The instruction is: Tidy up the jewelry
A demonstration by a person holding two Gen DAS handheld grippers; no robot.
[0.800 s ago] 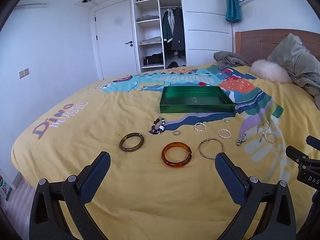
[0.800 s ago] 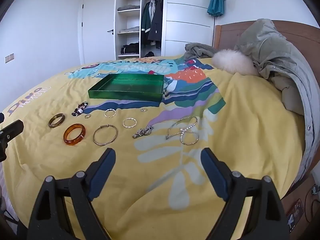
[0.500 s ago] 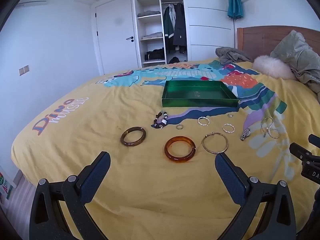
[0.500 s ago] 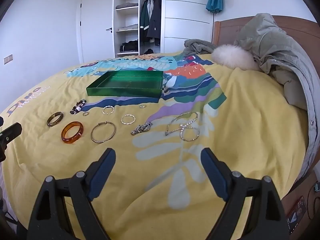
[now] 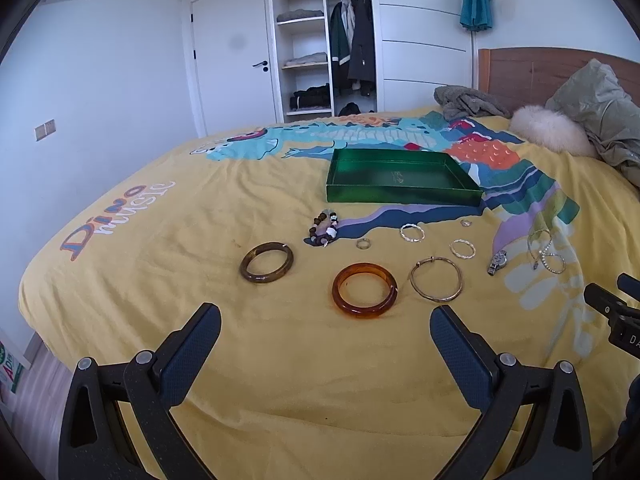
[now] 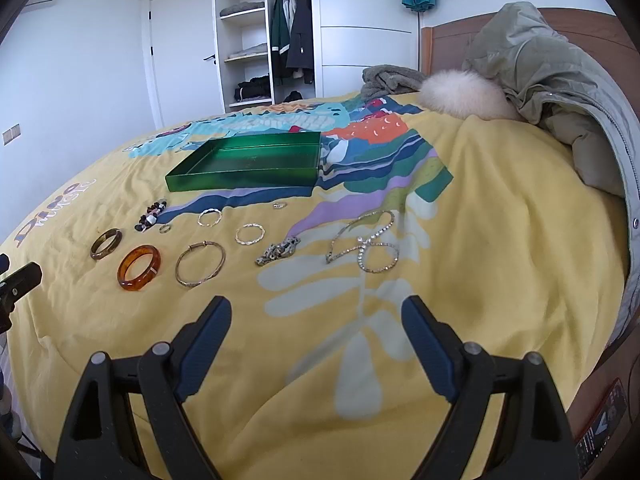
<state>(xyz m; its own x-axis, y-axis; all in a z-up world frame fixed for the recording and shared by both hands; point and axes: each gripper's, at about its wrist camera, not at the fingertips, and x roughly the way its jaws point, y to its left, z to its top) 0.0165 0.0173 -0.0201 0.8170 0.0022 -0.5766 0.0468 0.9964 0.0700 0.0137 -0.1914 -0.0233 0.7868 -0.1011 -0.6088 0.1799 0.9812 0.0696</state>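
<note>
Left wrist view shows my left tongs spread wide and empty above the bed; my right tongs gape empty too. To do this well, I judge I should straddle one rim of the amber bangle, pinch gently and lift straight up. It lies at twelve o'clock, just beyond the tips, the green tray farther on, still empty.

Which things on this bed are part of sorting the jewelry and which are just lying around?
For the job: green tray, amber bangle, brown bangle, bead bracelet, thin hoop, small rings, necklace.

Just lying about: jacket, fur trim, grey cloth.
</note>
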